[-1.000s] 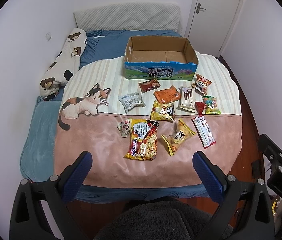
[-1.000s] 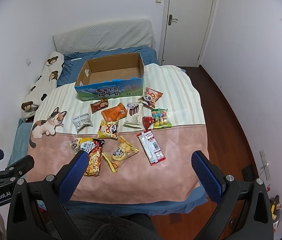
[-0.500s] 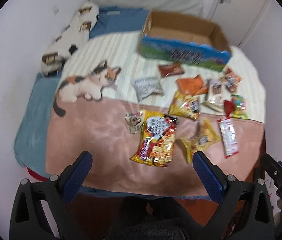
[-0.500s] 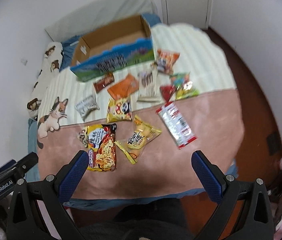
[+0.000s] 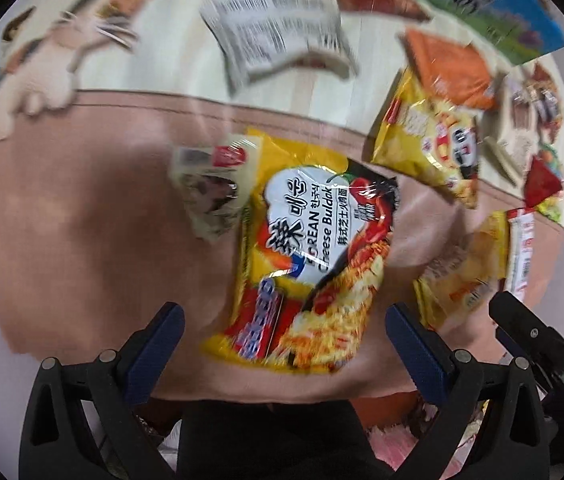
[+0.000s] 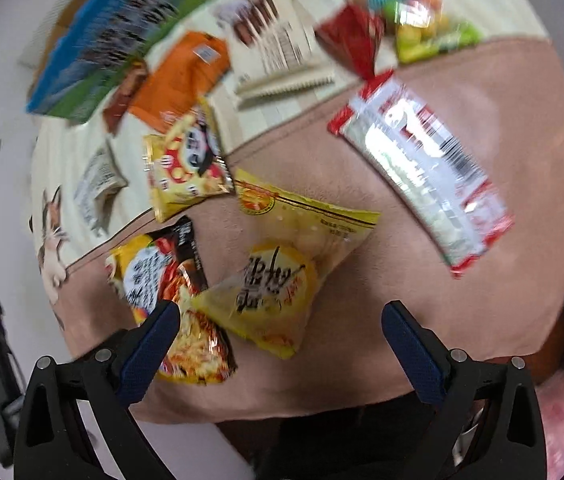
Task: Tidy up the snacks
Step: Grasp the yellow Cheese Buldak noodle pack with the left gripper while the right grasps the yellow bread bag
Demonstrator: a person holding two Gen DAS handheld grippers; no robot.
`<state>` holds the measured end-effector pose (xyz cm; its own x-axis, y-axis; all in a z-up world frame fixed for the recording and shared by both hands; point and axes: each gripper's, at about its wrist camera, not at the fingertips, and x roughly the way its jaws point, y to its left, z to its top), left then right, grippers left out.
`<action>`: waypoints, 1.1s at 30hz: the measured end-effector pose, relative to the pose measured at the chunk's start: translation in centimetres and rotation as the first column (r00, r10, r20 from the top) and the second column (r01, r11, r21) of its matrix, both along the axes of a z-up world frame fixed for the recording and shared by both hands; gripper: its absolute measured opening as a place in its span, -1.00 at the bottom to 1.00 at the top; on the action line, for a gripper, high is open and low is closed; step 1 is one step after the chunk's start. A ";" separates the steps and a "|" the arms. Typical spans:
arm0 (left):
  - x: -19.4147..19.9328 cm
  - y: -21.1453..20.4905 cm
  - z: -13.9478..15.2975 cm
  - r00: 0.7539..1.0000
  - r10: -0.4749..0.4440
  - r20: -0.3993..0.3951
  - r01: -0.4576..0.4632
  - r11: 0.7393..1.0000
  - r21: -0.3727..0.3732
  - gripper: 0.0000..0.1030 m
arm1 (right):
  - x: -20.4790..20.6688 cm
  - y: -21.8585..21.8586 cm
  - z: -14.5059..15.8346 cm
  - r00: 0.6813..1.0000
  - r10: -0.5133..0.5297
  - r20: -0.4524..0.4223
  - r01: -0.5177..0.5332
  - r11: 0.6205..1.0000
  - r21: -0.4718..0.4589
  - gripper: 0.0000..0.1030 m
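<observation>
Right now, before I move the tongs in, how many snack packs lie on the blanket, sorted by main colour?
Yellow packs: 3
Orange pack: 1
Brown pack: 1
Silver-grey pack: 1
Pale beige packs: 2
Red-and-white pack: 1
Multicoloured candy bag: 1
Total: 10 clearly seen; blur near the box may hide more.

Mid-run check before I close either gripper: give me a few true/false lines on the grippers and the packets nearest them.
1. Both grippers are open. True: left gripper, right gripper.
2. The left gripper already grips the noodle packet. False: the packet lies flat on the blanket, ungrasped.
3. The yellow snack bag overlaps the noodle packet's edge. True.
4. The red-and-white packet sits inside the cardboard box. False: it lies on the blanket.
</observation>
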<state>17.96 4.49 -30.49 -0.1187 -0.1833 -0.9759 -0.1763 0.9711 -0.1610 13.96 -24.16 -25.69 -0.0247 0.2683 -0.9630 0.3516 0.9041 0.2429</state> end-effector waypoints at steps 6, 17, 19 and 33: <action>0.5 -2.5 -2.5 0.999 -0.033 -0.039 0.033 0.999 -0.003 1.00 | 0.9 0.0 -4.8 0.996 -0.058 -0.071 0.061 0.997 0.045 0.26; 0.7 -5.8 -4.7 0.995 -0.070 -0.068 0.071 0.997 0.018 1.00 | 2.0 4.4 -4.3 0.906 0.405 -0.123 -0.421 0.892 -0.165 -0.06; 1.0 -6.1 -4.8 0.996 -0.068 -0.051 0.070 0.997 0.034 0.92 | 2.2 4.3 -4.5 0.912 0.390 -0.128 -0.407 0.900 -0.157 0.06; 2.3 -6.8 -1.9 0.997 -0.081 -0.003 0.081 0.995 0.062 0.69 | 0.6 -0.9 -5.8 0.988 0.118 -0.097 -0.127 0.987 -0.101 0.05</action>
